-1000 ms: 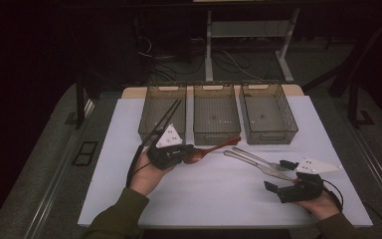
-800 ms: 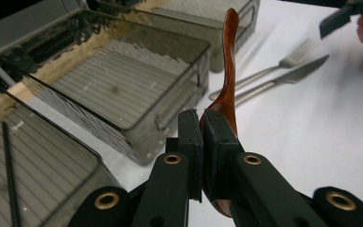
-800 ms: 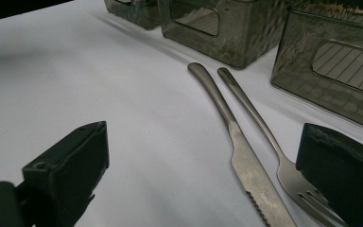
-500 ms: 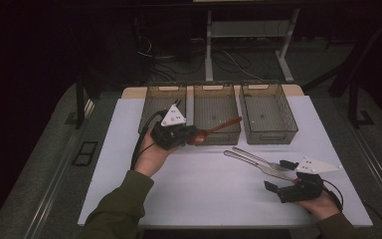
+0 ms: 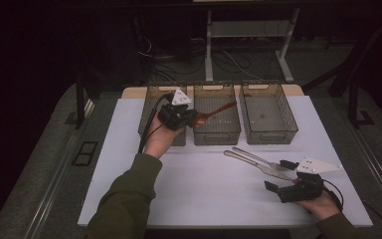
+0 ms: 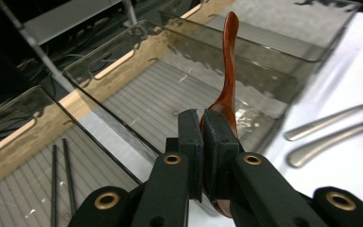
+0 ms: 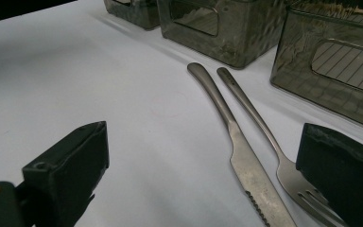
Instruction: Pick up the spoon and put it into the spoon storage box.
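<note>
My left gripper (image 5: 195,119) (image 6: 202,137) is shut on the bowl end of a red-brown wooden spoon (image 5: 220,109) (image 6: 229,71). The spoon's handle points out over the middle bin (image 5: 217,135) (image 6: 137,101). My right gripper (image 5: 280,175) (image 7: 203,179) rests low on the white mat with its jaws wide open. A metal knife (image 5: 251,163) (image 7: 241,156) and a fork (image 5: 258,158) (image 7: 264,137) lie side by side on the mat, their heads just in front of those jaws, between the pads in the right gripper view.
Three smoky clear bins stand in a row at the mat's far edge. The left bin (image 5: 151,94) (image 6: 23,156) holds a pair of dark chopsticks (image 6: 61,175). The right bin (image 5: 269,134) (image 7: 331,61) looks bare inside. The white mat (image 5: 204,189) lies on a dark table.
My left hand has lifted the spoon and carried it away from the person, from above the mat to above the bins. The right gripper has kept still.
</note>
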A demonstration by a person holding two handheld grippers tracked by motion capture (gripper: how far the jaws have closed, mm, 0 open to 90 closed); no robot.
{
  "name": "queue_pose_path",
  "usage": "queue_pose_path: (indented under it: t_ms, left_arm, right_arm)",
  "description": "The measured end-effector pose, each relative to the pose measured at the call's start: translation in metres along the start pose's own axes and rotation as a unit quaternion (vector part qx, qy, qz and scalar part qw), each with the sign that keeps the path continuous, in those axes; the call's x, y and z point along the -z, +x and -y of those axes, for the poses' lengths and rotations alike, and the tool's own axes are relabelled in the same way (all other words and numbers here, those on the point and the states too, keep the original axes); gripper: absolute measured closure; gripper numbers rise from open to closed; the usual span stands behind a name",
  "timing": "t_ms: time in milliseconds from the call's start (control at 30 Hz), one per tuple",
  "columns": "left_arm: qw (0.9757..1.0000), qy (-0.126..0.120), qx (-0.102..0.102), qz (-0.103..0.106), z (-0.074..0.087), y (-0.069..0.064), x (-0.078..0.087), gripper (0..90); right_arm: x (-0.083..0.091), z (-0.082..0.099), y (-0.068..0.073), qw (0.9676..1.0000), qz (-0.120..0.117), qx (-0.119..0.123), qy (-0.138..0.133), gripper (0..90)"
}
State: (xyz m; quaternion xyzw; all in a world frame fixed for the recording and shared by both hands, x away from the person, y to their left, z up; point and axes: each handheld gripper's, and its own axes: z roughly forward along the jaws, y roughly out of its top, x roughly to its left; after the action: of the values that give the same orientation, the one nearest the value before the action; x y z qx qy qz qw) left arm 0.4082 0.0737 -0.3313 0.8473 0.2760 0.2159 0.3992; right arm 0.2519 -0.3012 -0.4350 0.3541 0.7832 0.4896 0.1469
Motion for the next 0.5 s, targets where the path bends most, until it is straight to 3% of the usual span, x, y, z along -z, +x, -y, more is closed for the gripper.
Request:
queue_pose_path:
  t_ms: [233,500]
  left_arm:
    - [0.9996,0.022,0.012,-0.015,-0.01,0.005,-0.023,85.7]
    - [0.9981,0.054,0.009,-0.029,-0.012,0.012,-0.043,85.6]
  right_arm:
    - [0.0,0.0,0.0,1.0,-0.001,0.001,0.0,2.5]
    - [0.001,0.0,-0.001,1.0,-0.002,0.0,-0.002,2.5]
